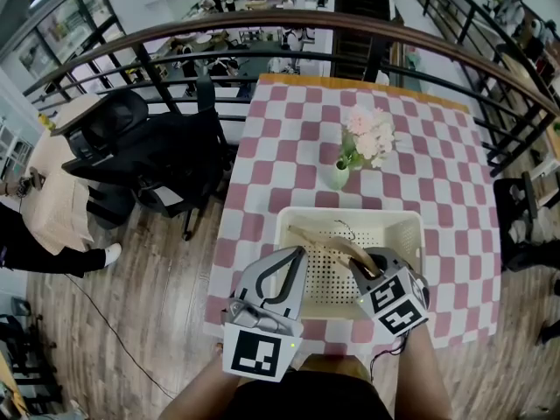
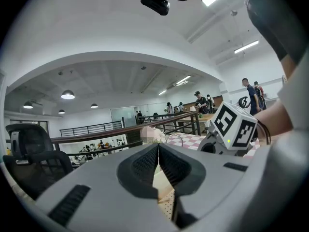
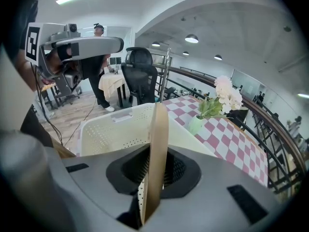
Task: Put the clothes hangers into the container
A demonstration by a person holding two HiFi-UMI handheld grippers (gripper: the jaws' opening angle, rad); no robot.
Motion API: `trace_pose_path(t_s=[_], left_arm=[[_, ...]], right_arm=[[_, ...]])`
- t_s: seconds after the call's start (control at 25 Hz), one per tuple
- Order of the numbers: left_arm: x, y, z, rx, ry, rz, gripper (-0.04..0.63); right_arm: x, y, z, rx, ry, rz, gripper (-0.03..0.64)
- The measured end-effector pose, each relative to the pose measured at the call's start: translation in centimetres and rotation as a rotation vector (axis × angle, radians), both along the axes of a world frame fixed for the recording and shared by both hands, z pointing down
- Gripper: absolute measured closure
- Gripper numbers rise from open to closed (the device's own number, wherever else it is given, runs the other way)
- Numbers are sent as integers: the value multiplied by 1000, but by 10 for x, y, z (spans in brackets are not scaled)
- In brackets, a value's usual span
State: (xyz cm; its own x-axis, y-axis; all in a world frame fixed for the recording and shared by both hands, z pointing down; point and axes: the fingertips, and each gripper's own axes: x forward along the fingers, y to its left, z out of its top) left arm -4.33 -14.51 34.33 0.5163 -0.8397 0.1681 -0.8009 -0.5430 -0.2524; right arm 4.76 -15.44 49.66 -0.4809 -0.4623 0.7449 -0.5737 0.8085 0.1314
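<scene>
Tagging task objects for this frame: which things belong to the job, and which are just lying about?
Job:
wooden hanger, clamped in right hand-held gripper
cream basket

Lying about:
flower vase
office chair
checked tablecloth

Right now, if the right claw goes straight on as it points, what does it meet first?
Most likely the basket. The right claw, shut on the hanger, points into it, toward its holed wall. Depth is unclear, so the hanger's tip may touch first.

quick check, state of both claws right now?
Left claw: closed, nothing in it.
Right claw: closed on a wooden clothes hanger.
</scene>
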Motion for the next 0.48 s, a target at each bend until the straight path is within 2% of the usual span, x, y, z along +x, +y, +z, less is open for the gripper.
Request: trace_pose_path(t_s=[0.48], left_arm=[[14, -14, 5, -7, -6, 10, 584]], right_arm=[[16, -14, 6, 5, 7, 46, 561]])
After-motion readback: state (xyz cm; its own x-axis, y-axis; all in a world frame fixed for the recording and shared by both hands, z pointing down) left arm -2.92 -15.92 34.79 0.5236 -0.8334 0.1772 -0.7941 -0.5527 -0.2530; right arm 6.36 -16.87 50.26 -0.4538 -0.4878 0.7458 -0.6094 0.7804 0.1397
